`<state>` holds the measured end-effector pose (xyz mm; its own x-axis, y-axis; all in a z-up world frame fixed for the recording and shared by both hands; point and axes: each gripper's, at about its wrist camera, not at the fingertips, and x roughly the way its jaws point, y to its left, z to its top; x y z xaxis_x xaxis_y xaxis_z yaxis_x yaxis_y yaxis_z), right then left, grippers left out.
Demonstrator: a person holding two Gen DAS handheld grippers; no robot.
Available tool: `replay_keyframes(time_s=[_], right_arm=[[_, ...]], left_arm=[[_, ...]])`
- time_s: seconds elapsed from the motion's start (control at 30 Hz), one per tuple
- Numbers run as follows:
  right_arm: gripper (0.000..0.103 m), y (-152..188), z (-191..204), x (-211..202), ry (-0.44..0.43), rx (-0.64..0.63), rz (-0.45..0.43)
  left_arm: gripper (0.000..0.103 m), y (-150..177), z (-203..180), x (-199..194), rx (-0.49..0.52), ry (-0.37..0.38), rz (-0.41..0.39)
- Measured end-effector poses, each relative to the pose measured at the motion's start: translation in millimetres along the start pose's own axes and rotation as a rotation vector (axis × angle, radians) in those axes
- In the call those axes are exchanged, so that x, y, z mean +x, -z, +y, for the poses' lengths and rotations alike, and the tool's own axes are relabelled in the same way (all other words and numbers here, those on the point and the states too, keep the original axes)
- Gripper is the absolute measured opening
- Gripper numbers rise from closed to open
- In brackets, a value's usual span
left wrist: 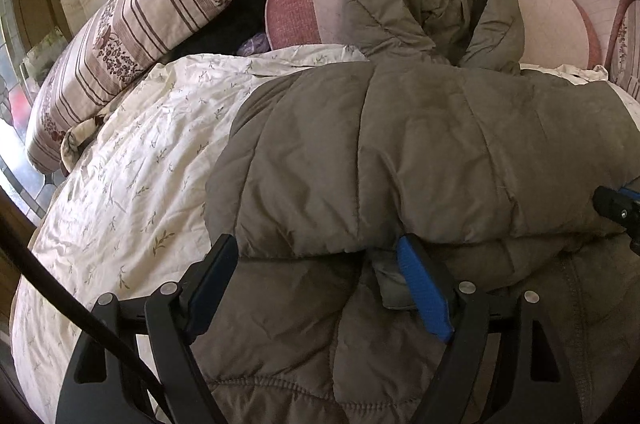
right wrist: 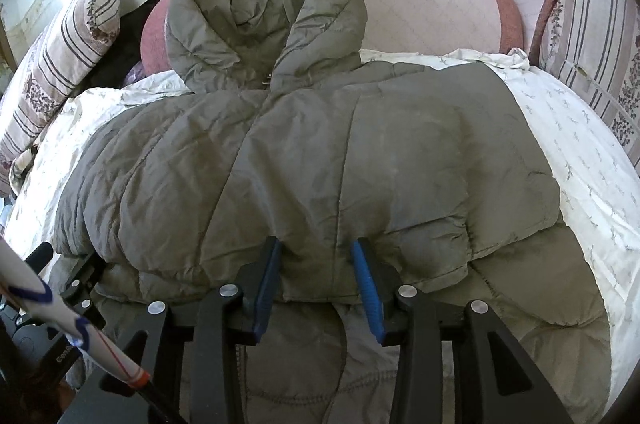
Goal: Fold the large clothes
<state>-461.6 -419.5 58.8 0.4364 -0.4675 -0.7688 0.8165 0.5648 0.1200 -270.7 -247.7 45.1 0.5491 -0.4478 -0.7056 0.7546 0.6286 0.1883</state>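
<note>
Two tools work at the near edge of one olive-green quilted hooded puffer jacket, which lies spread on a cream floral-print bedsheet covering the bed. The jacket's long axis runs from near to far, with its hood pointing away, propped up against a pink padded headboard cushion. The lower part of the jacket is folded up over the body, so a thick doubled edge faces the cameras and runs left to right.

The left tool stands wide, its blue-padded fingers straddling the folded edge at the jacket's left side; the fabric lies between them without being pinched. The right tool is set at a medium opening, its fingers touching the folded edge near the jacket's middle, with a bulge of fabric between them; I cannot tell whether it grips.

A striped floral bolster pillow lies far left on the bed, beside a dark garment at the headboard.
</note>
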Motion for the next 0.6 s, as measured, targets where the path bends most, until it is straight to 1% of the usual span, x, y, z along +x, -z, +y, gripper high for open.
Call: replay_keyframes(time_s=[0.5,0.6], right_arm=[[0.046,3.6,5.5,3.3,0.030,-0.032,0.001],[0.046,3.2,6.0,0.0,0.026,-0.024,-0.005]], left_arm=[[0.088,-0.8,3.7,5.5,-0.025,0.005,0.024],[0.088,-2.0,6.2,5.4,-0.038,0.019,0.031]])
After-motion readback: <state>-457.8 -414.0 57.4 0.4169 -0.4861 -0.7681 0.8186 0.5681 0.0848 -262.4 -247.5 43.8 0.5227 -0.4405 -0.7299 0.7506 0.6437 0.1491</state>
